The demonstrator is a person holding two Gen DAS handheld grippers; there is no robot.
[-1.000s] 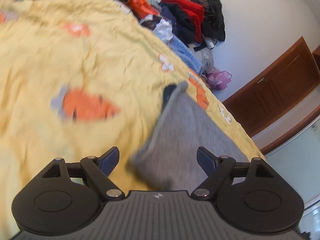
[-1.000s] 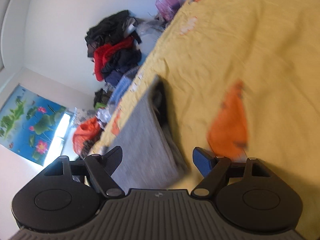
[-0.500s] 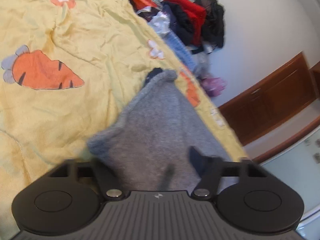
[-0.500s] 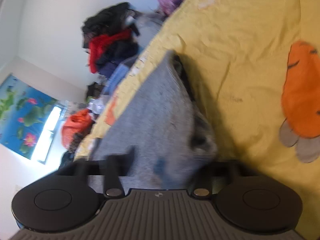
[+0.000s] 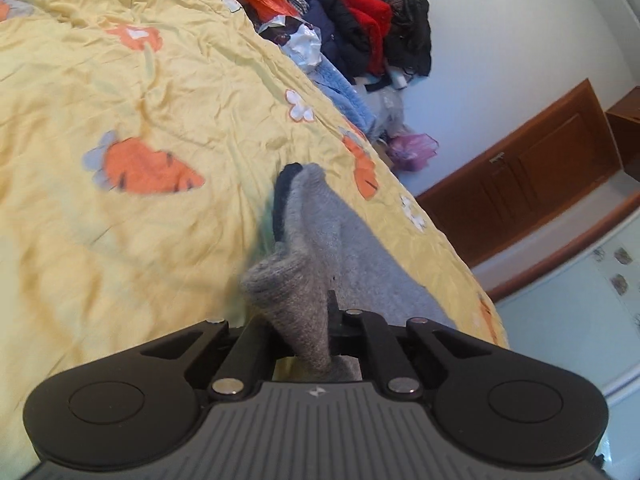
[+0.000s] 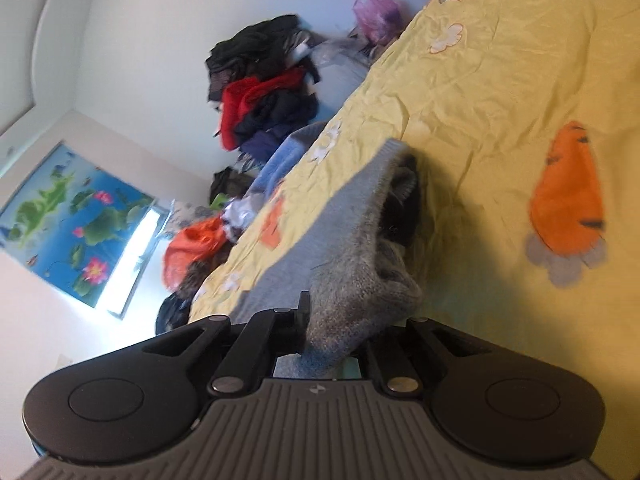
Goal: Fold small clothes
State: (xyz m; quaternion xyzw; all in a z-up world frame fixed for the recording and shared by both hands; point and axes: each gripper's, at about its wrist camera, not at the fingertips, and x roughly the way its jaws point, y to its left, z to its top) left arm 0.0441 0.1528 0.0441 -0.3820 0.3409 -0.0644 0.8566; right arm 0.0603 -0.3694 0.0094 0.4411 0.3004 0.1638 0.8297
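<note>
I held the grey knitted garment by its near edge with both tools, and it lay stretched away from me on the yellow bedcover with the carrot pattern. My left gripper was closed tight, and a bunch of the grey wool stood up between its jaws and came out toward 11 o'clock in the left wrist view. My right gripper was also closed on the same garment, with a thick fold of wool pressed between the jaws; in that view the far end of the cloth pointed to 1 o'clock, and a dark inner part showed at the opening. The far end of the garment rested on the cover, close to the edge of the bed, and beyond it was the pile of other clothes at about 1 o'clock. I judged that the step in hand was the start of a fold: two near corners were taken and just lifted from the cover. The next move, I think, called for carrying both corners together toward the far end, at equal height, so the edge stays straight. The wool looked soft and thick, so it could slip or bunch if one hand went faster than the other.
</note>
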